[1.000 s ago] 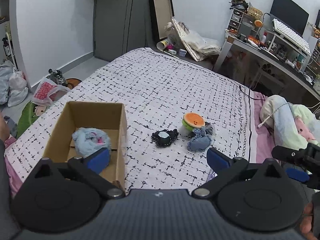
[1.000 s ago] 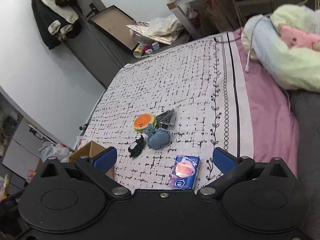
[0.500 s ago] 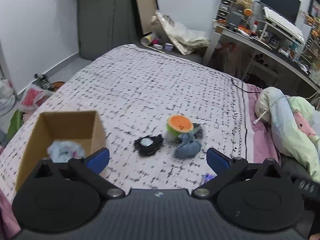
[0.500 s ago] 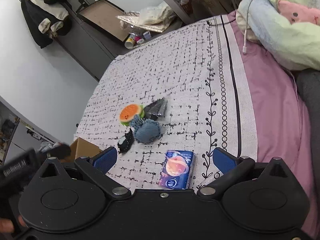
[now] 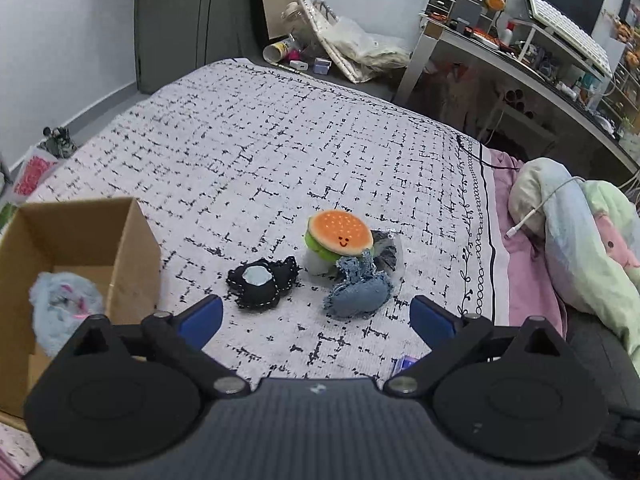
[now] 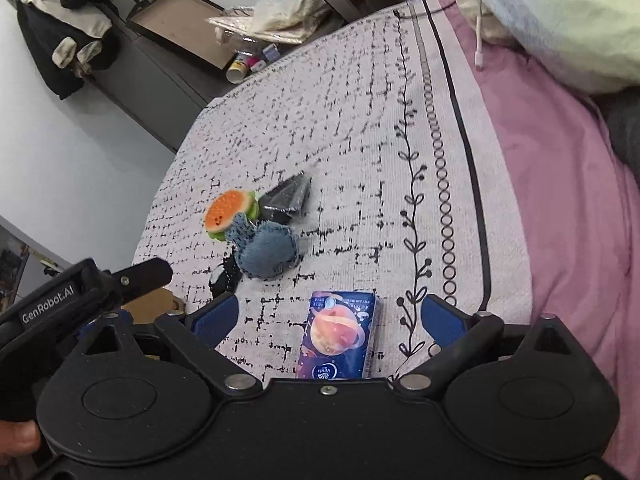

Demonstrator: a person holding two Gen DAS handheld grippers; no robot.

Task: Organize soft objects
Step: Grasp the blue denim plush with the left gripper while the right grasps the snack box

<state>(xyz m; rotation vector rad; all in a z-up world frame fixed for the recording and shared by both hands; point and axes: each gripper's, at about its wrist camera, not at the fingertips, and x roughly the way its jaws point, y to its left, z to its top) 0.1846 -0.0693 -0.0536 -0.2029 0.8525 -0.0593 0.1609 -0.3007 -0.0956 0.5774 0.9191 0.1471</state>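
I judge one fluffy blue toy already in the cardboard box; burger plush, black plush, denim plush and tissue pack wait on the bedspread; left gripper and right gripper both gape empty; the dark packet I cannot identify

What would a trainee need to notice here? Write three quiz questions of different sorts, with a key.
1. True or false: the box already holds a fluffy blue toy.
2. Which toy lies nearest the box? A burger B black toy C denim toy
3. Fill in: the blue packet lies between the fingers of the open ____ claw.

Key: 1 true; 2 B; 3 right.
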